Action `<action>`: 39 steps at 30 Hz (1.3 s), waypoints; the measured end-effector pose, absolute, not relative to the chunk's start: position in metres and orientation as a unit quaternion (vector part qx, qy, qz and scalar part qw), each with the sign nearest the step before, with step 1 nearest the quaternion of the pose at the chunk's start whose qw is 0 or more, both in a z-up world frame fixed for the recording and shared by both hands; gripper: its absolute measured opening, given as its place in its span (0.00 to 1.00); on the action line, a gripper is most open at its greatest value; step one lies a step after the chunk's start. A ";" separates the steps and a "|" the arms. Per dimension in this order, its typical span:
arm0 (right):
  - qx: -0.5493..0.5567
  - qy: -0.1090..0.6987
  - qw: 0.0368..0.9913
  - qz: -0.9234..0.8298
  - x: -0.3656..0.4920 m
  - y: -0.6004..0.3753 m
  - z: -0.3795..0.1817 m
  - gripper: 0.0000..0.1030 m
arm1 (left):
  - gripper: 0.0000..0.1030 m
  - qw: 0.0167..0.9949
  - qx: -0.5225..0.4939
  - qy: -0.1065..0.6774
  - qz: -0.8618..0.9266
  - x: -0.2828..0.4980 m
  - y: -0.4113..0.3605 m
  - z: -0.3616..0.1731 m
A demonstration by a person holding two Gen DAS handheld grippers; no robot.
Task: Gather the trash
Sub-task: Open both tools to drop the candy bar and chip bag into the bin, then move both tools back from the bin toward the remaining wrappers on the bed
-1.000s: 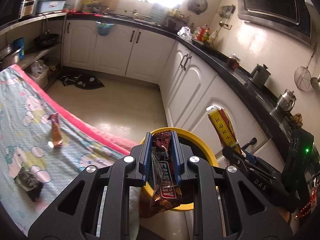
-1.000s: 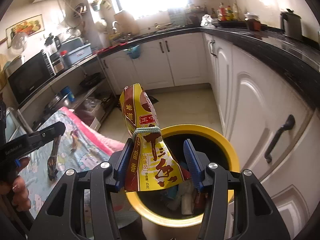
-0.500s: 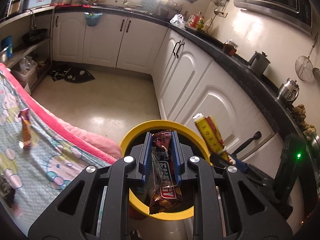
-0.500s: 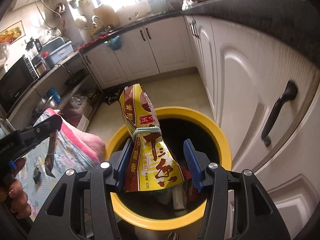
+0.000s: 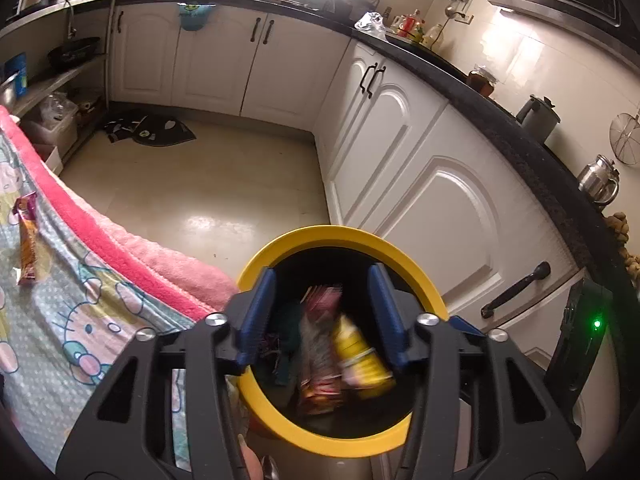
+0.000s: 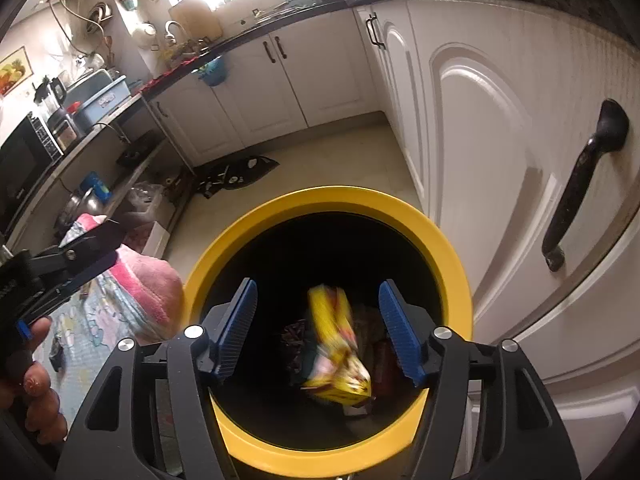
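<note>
Both my tongs have just been opening over the yellow bin (image 6: 448,256), and nothing is pinched between the blue pads of either one. My left tongs (image 5: 322,320) stand spread above the bin's mouth, with the red snack wrapper (image 5: 318,344) blurred and dropping free inside. My right tongs (image 6: 318,330) gape the same way, and the yellow packet (image 6: 336,352) tumbles below them, tilted, toward the litter already in the dark bottom. The risk now, as I judge it, is less the drop than the pull-back: both tongs hang close over the same rim, so one could clip the other or the bin's edge, and a knock might tip the bin toward the white cabinet door (image 6: 500,140) beside it. A light wrapper could also catch on the rim rather than settle. The packet looks crumpled, glossy yellow with red print and a band round its middle; the wrapper is thin, shiny and creased. Another orange wrapper (image 5: 26,240) lies on the cartoon-print cloth (image 5: 72,320) of the counter, well apart from the bin, not yet collected.
</note>
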State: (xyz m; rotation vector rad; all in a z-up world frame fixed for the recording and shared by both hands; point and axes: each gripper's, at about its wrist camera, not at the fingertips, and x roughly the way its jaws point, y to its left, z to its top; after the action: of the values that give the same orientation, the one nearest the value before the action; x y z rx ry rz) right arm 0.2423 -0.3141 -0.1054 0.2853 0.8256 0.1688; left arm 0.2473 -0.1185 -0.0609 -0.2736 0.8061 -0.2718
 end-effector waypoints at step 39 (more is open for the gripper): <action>-0.017 0.312 0.899 0.307 0.227 -0.092 0.008 0.76 | 0.89 0.915 -0.199 0.327 0.127 0.109 0.117 -0.021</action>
State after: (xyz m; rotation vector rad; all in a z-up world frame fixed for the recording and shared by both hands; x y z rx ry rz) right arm 0.2271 -0.0921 0.0079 -0.0356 0.6451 0.6346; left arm 0.1086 0.1170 -0.0213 -0.4102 0.6742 0.2618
